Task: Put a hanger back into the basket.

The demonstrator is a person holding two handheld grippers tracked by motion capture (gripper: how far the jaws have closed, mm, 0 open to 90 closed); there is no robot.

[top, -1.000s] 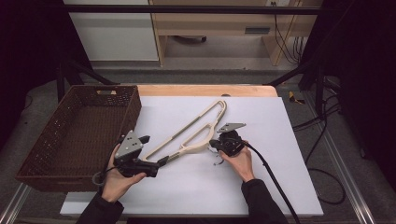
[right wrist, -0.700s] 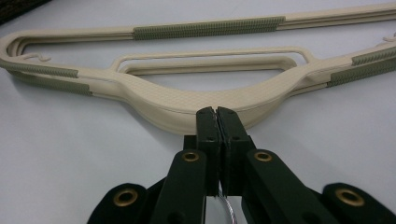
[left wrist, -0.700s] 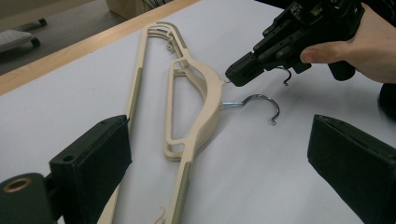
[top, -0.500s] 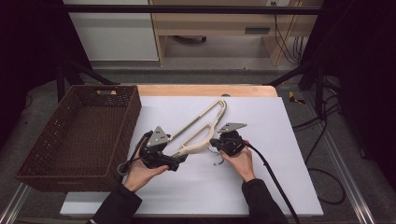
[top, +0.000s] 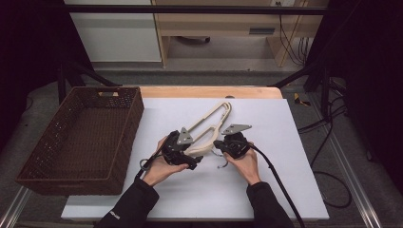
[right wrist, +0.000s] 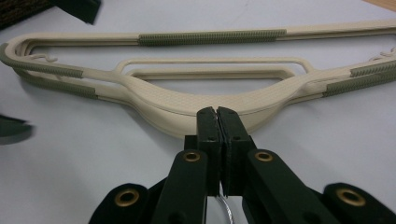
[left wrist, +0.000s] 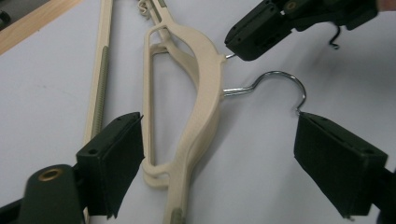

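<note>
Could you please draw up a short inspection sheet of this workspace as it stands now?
Surface: white table top, flat, with a wooden edge strip at the far side.
Job's things: two stacked beige plastic hangers with chrome wire hooks, lying flat.
Clutter: brown woven basket, at the left, nothing seen inside.
Grippers: left gripper open, jaws just been closing, straddling the hanger body and hook; right gripper shut at the hangers' neck, apparently on a hook stem.
Cables: black cable trailing from the right gripper; more on the floor.
Surroundings: wooden furniture behind, dark frame struts.
</note>
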